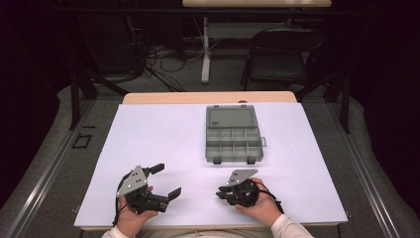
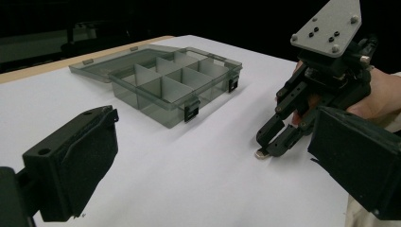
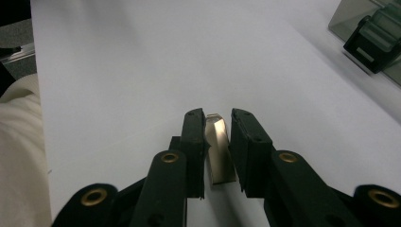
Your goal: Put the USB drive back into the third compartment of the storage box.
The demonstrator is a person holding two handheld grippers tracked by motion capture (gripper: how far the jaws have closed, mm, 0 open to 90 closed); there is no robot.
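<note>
Right gripper point(image 1: 221, 193) is low near the front edge of the surface point(image 1: 163, 134), a bit right of centre, jaws narrow and closed on a small flat metal piece point(image 3: 218, 146), prob. a coin or thin tab; can't tell which. In the left gripper view the piece point(image 2: 261, 153) sits at the jaw tips right at the surface, so it looks gripped but not yet lifted, or barely. Left gripper point(image 1: 167, 180) rests near the front edge, left of centre, jaws wide, holding nothing. The box point(image 1: 233, 134), a clear grey compartment organiser, lies toward the back edge, right of centre, lid open and laid flat behind it, latches at its front wall. Compartments look empty as far as the pics show. Progress, as a judgement: early. Box is open & ready, the piece is pinched; what's left is lifting it, carrying it fwd to the box and dropping it in a compartment, then maybe shutting the lid. Box and piece are well apart. The thin piece could slip when lifted off the surface.
</note>
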